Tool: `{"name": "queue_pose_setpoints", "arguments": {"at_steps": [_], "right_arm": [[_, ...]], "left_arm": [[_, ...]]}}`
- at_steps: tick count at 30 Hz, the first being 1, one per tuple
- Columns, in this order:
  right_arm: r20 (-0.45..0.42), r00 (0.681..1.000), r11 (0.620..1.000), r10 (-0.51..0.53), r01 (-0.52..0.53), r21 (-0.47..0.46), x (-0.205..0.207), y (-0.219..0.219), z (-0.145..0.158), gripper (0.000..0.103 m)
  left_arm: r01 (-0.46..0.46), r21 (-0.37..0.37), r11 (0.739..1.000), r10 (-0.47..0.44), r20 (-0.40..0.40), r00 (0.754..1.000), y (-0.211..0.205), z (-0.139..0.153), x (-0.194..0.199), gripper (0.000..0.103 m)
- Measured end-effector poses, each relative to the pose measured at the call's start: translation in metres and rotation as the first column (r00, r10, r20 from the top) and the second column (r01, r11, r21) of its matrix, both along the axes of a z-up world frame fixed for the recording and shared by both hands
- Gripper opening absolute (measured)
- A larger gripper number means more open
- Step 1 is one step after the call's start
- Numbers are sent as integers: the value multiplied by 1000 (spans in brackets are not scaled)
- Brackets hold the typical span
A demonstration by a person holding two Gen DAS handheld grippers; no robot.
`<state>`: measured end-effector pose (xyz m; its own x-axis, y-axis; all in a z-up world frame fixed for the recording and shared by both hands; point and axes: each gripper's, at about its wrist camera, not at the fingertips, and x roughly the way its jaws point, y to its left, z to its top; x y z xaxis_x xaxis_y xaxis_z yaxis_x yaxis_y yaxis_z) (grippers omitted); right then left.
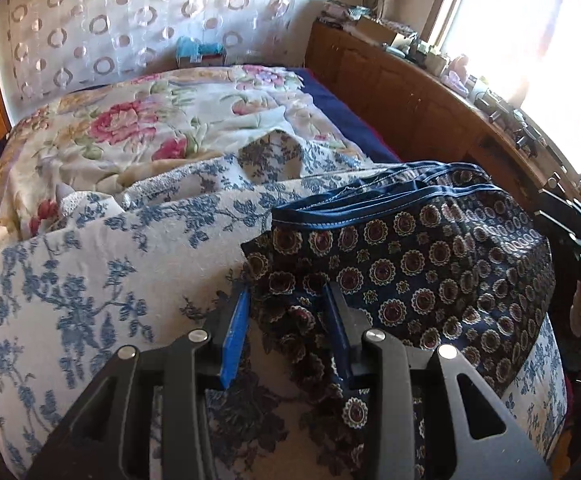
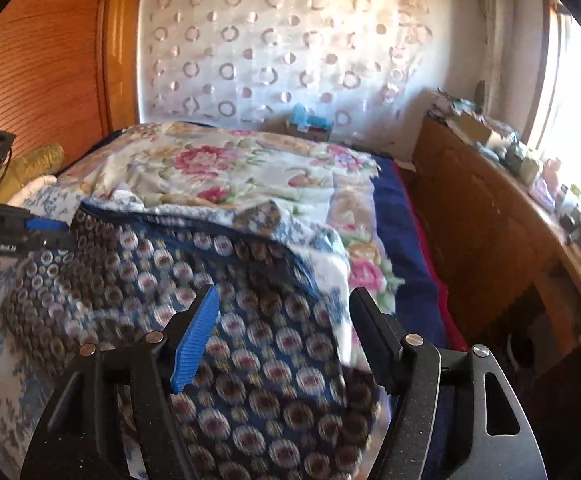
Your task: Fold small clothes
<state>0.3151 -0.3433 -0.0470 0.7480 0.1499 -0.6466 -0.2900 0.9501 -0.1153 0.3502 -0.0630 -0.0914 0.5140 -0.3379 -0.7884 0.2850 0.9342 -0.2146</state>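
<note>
Between the left gripper's (image 1: 286, 300) parted jaws lies a loose corner of the shorts (image 1: 410, 264), unpinched; the right gripper (image 2: 284, 320) hangs wide open over them. Light, limp cloth, likely best taken at the waistband (image 1: 370, 206). Beneath, a soft bedspread (image 1: 90, 264); beyond, curtain (image 2: 290, 40).

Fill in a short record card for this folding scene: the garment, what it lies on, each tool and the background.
garment: dark patterned shorts, blue waistband, spread out
surface: blue-and-white floral bedcover
left tool: jaws apart, shorts' corner bunched between them, grip unclear
right tool: jaws wide open above the shorts, nothing gripped
background: wooden cabinet under a bright window
</note>
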Motion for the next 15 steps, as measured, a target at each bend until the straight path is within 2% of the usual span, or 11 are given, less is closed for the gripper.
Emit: {"name": "queue_pose_setpoints", "arguments": {"at_steps": [7,8,9,10,13,15], "right_arm": [[-25,999,999,-32,33,35,-5,-19,-10,69],[-25,999,999,-31,32,41,-5,-20,-9,69],[-22,999,998,-31,32,46,-5,-21,-9,69],[-20,999,998,-31,32,51,-5,-22,-8,69],[-14,1000,997,-28,29,67,-5,-24,-6,69],[-12,1000,997,-22,23,74,-4,-26,-4,69]], "left_arm": [[7,27,1000,-8,38,999,-9,-1,7,36],[14,16,1000,-15,42,999,-9,-1,7,33],[35,-10,999,-35,38,999,-8,-2,8,12],[41,-20,999,-40,33,999,-7,-2,8,6],[58,-4,998,-58,68,996,-7,4,-1,2],[56,-25,998,-53,106,993,-1,16,-11,2]]}}
